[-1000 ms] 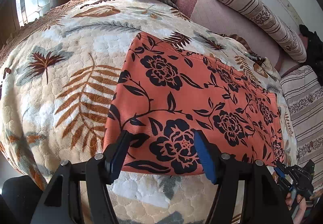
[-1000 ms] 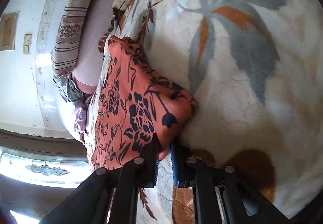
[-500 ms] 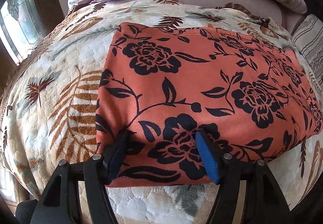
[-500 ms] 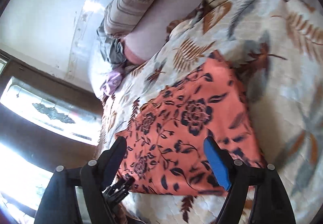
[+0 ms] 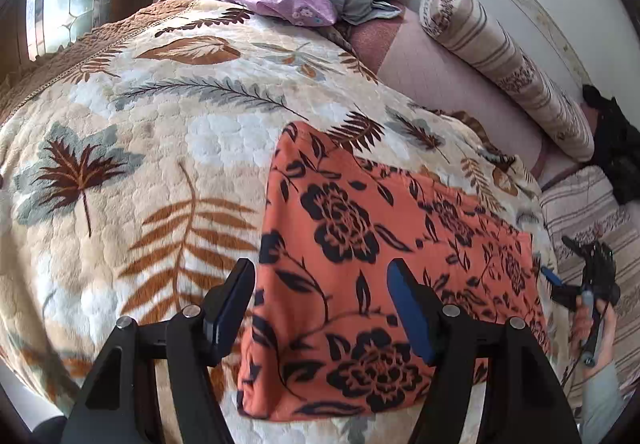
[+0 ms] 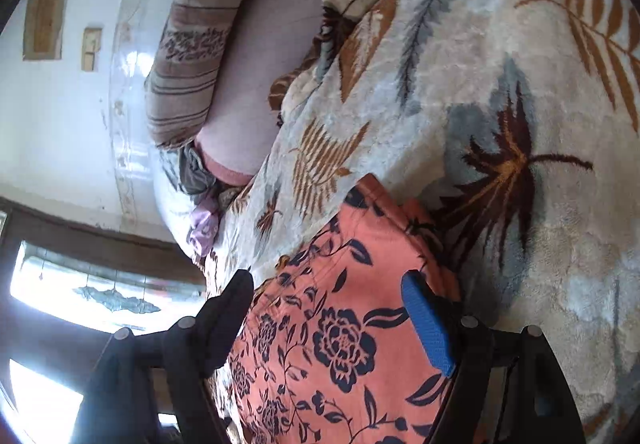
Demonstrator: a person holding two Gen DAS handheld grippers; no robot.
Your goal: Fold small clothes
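On blanket [image 5: 140,171]: orange garment [image 5: 360,244] flat | between both tongs' fingers | left tongs [image 5: 320,308] wide | right tongs [image 6: 328,316] wide

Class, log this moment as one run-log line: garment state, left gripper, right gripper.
orange floral garment flat on leaf-print blanket | left gripper open, above it | right gripper open, above it

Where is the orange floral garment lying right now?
The orange floral garment lies flat on the leaf-patterned blanket, right of centre in the left wrist view, ahead of the open left gripper.
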